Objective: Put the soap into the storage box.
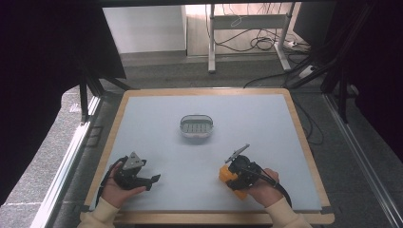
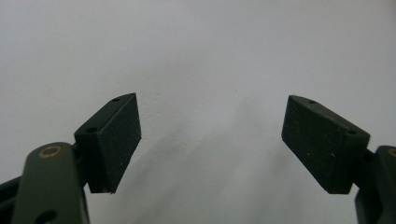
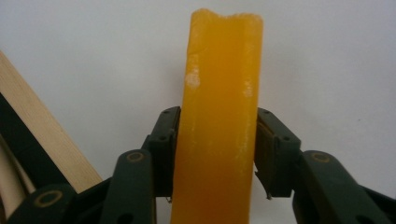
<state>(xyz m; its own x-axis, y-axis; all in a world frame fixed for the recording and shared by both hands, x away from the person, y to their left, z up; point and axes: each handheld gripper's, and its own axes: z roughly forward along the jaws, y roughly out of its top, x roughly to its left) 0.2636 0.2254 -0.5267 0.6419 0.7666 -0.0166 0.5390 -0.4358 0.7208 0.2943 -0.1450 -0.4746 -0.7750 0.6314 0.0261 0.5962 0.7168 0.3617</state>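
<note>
Between right gripper (image 3: pixel 217 154) pads, a waxy orange bar (image 3: pixel 219 130)

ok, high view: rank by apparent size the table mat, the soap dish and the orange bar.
1. Table mat, by far the largest.
2. Soap dish.
3. Orange bar, though the right tool hides part of it, so this ranking is unsure.

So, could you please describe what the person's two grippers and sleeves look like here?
Both the left gripper and the right gripper are black, each topped by a grey three-cornered plate. The left gripper's pads are flat, matt black wedge-shaped blocks on arms with brass-coloured pivot rings. A black cable trails from each gripper. The sleeves are cream-coloured.
</note>
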